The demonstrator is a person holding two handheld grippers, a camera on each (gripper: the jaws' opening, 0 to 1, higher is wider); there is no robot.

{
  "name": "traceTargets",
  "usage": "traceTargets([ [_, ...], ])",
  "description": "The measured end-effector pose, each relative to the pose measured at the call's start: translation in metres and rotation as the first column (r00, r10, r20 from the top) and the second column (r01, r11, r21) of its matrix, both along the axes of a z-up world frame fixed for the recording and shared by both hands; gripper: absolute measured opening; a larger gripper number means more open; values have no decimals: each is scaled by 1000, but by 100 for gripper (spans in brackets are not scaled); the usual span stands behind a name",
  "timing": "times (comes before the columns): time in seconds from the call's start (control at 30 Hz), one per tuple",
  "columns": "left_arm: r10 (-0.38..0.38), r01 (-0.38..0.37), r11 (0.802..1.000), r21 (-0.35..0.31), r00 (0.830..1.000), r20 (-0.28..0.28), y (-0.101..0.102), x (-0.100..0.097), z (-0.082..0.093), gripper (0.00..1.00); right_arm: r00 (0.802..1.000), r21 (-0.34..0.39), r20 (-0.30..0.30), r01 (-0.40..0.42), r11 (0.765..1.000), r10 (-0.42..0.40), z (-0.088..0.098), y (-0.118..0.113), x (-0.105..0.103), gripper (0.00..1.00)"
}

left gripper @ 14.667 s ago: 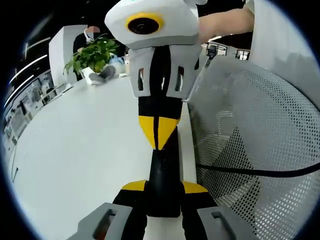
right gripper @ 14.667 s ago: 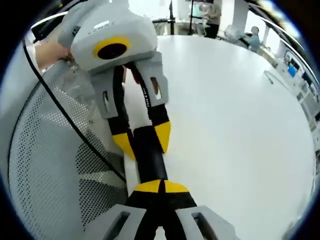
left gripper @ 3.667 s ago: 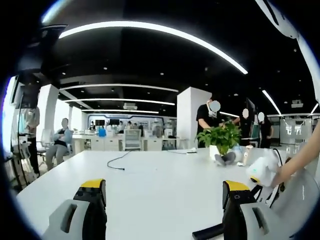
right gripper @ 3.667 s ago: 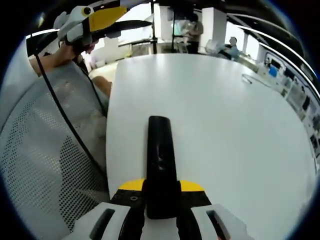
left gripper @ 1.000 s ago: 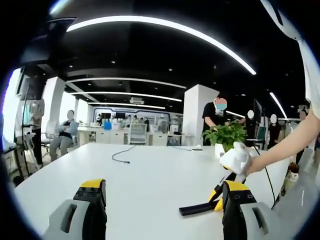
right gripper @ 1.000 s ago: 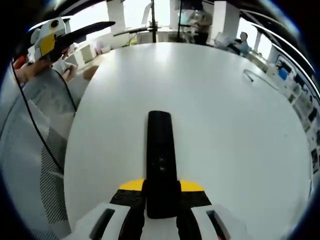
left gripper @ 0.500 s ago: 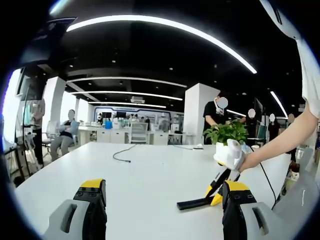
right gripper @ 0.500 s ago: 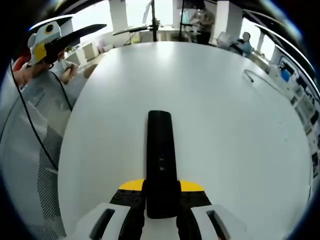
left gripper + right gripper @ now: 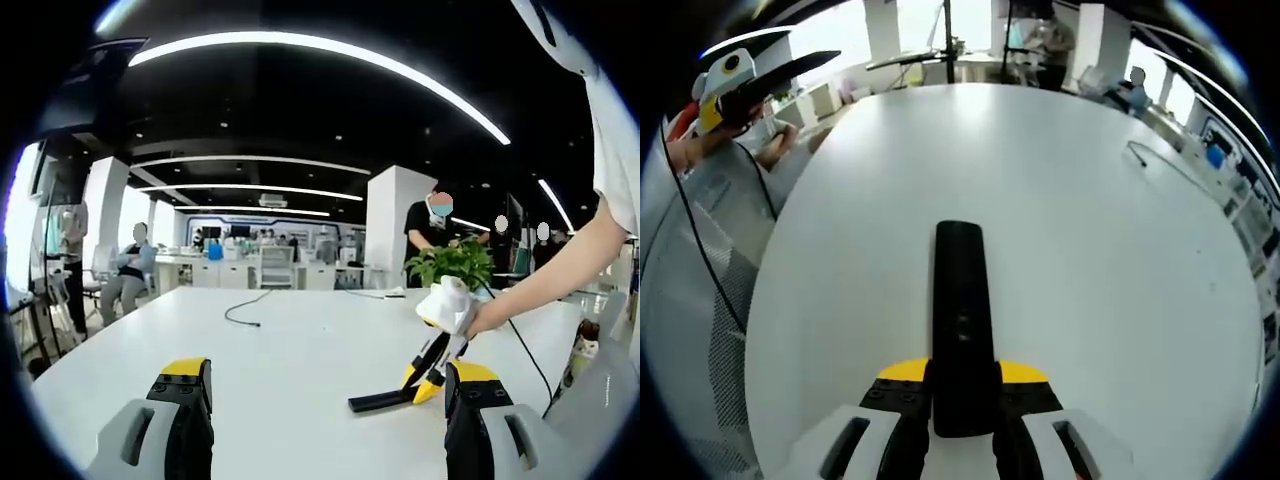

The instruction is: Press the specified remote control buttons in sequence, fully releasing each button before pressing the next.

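Observation:
A long black remote control sticks out forward from between the yellow-tipped jaws of my right gripper, which is shut on its near end. The remote hangs just above the white table. In the left gripper view the same remote points left and low over the table, held by the right gripper in a person's hand. My left gripper is open wide with nothing between its fingers, well to the left of the remote. It also shows in the right gripper view as the left gripper at the far upper left.
A grey mesh chair back stands by the table's left edge. A thin cable lies on the far tabletop, and a potted plant stands behind the right gripper. Several people sit and stand in the office beyond.
The right gripper has carried the remote further out over the table, leftward in the left gripper view. The mesh chair has slid toward the left edge of the right gripper view. The left gripper stays open.

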State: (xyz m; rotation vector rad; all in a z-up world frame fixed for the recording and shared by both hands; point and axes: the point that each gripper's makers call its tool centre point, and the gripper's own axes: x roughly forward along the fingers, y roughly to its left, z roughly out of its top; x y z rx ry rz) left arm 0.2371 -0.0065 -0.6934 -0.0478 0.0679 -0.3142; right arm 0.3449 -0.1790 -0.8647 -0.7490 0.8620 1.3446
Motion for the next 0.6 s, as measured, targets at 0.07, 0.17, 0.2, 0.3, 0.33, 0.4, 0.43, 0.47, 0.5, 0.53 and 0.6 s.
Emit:
traceTargets([
  [0.07, 2, -2, 1000, 3, 1000, -2, 0, 0, -1, 100, 1000, -1, 2, 0, 1000, 0, 0, 0, 3, 20],
  [0.17, 6, -6, 1000, 3, 1000, -1, 1, 0, 0, 100, 1000, 0, -2, 6, 1000, -6, 0, 0, 8, 20],
  [0.2, 7, -7, 1000, 4, 1000, -1, 1, 1, -1, 100, 1000, 0, -2, 6, 1000, -6, 0, 0, 9, 20],
  [0.3, 5, -5, 1000, 2, 1000, -10, 1, 1, -2, 99, 1000, -2, -2, 6, 1000, -6, 0, 0, 13, 20],
  [0.33, 5, -5, 1000, 4, 1000, -12, 1, 1, -3, 99, 1000, -2, -2, 5, 1000, -5, 0, 0, 14, 20],
  [0.4, 5, -5, 1000, 6, 1000, -9, 1, 1, -2, 99, 1000, -5, -1, 1, 1000, -1, 0, 0, 15, 20],
  [0.43, 6, -6, 1000, 6, 1000, -9, 1, 1, -2, 99, 1000, -5, -1, 0, 1000, 0, 0, 0, 17, 20],
  [0.47, 6, -6, 1000, 5, 1000, -8, 1, 1, -2, 99, 1000, -5, -3, 0, 1000, 0, 0, 0, 18, 20],
  [0.5, 7, -7, 1000, 7, 1000, -13, 1, 1, -3, 99, 1000, -5, -2, -2, 1000, 2, 0, 0, 19, 20],
  [0.53, 7, -7, 1000, 7, 1000, -15, 1, 1, -4, 99, 1000, -5, -2, -2, 1000, 2, 0, 0, 21, 20],
  [0.6, 5, -5, 1000, 7, 1000, -18, 1, 1, -5, 99, 1000, -6, -4, -4, 1000, 4, 0, 0, 23, 20],
])
